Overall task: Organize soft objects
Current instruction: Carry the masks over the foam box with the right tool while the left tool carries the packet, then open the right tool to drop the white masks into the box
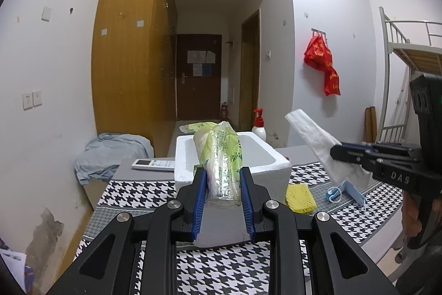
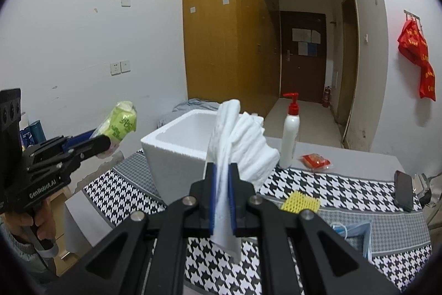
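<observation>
My left gripper point(image 1: 223, 179) is shut on a green plastic tissue pack point(image 1: 221, 156), held in the air in front of the white foam box point(image 1: 276, 159); it also shows in the right wrist view point(image 2: 121, 120). My right gripper point(image 2: 222, 173) is shut on a white folded cloth point(image 2: 243, 140), held above the table just right of the foam box point(image 2: 171, 154); the cloth also shows in the left wrist view point(image 1: 317, 140). A yellow foam net point(image 1: 299, 196) and a blue face mask point(image 1: 350, 191) lie on the houndstooth tablecloth point(image 1: 221, 267).
A white pump bottle with red top point(image 2: 290, 140) stands behind the box. A red packet point(image 2: 315, 161) and a black phone point(image 2: 403, 190) lie at the right. A remote control point(image 1: 153, 164) and a grey-blue cloth heap point(image 1: 110, 154) sit to the left.
</observation>
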Motion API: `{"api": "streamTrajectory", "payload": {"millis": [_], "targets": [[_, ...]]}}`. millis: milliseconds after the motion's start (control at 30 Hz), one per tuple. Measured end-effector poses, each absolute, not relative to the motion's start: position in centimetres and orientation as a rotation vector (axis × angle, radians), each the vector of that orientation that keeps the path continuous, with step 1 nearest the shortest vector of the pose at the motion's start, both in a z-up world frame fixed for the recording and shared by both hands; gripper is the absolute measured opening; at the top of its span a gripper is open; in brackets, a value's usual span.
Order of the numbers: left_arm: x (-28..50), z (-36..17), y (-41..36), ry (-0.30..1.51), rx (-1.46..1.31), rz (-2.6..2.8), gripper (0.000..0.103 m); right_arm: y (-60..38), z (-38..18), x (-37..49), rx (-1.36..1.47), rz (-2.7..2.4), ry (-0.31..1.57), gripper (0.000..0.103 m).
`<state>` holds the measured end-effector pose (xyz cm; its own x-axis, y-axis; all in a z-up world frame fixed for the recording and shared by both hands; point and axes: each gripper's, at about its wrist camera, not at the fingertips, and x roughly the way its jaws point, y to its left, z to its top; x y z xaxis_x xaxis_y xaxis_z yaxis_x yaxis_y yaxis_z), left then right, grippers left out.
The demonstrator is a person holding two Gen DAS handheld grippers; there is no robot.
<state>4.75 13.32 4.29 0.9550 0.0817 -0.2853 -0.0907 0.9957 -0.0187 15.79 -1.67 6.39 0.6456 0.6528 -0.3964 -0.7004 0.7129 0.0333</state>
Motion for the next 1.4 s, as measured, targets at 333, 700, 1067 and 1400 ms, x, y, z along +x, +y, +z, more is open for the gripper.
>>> {"api": "streamTrajectory", "payload": {"millis": [333,700,1067,1400], "targets": [[5.3,5.0,14.5,0.281,-0.033,0.119,0.026,0.4,8.1,16.9,-0.142,0.798,0.373,0.011],[5.6,5.0,15.9,0.288,-0.029,0.145,0.026,3.0,8.3,18.1,-0.170,0.828,0.377,0.011],[4.7,4.2,18.1,0.304,-0.048,0.215,0.026,6.4,7.9,20.5,-0.164,0.868,0.411,0.011],[4.1,3.5,19.1,0.319,-0.064,0.247,0.026,8.6,7.5,21.8,-0.167,0.879,0.437,0.011]]}}
